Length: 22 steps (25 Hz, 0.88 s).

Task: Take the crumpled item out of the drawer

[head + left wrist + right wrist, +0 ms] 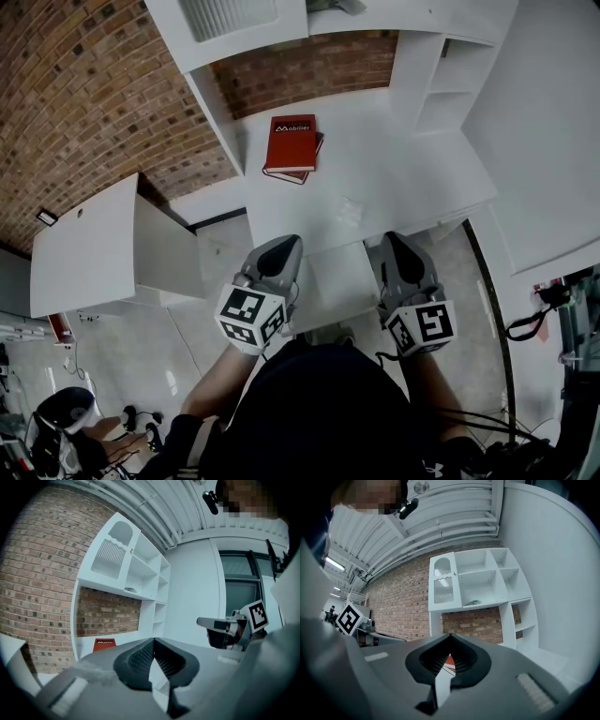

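No crumpled item shows in any view. My left gripper (281, 246) and right gripper (394, 242) hang side by side at the front edge of the white desk (403, 178), both pointing toward it. A white panel (339, 281) sits between them below the desk edge; I cannot tell whether it is the drawer. In the left gripper view the left gripper (153, 641) has its tips together with nothing between them. The right gripper (450, 637) looks the same in the right gripper view. A red book (292, 143) lies on the desk ahead.
A white shelf unit (478, 581) stands on the desk against a brick wall (84, 84). A low white cabinet (103, 244) is at the left. Cables (530, 323) and equipment crowd the floor at the right. A person's legs and body fill the bottom.
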Each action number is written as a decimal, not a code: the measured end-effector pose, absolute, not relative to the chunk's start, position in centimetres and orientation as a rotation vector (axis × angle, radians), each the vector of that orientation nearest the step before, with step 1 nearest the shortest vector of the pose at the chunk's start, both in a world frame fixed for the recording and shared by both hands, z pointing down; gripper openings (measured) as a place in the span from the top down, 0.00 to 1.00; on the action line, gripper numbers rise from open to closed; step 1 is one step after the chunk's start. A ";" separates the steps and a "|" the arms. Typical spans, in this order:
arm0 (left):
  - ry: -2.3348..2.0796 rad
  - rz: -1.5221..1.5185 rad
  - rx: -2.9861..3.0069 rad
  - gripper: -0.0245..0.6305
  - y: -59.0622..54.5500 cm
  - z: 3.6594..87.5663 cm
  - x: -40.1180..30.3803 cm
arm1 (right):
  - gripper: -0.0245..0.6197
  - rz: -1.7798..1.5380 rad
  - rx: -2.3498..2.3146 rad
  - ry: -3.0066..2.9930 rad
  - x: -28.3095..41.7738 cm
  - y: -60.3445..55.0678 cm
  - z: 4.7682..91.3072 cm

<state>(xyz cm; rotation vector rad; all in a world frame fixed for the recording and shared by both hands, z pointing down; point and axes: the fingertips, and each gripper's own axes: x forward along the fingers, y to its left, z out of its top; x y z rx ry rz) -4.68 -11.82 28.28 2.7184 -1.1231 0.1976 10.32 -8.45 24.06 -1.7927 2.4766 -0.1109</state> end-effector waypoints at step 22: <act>-1.143 0.238 2.704 0.96 -12.2 29.2 -1.9 | 0.96 -0.167 -1.742 2.480 12.9 -9.3 25.0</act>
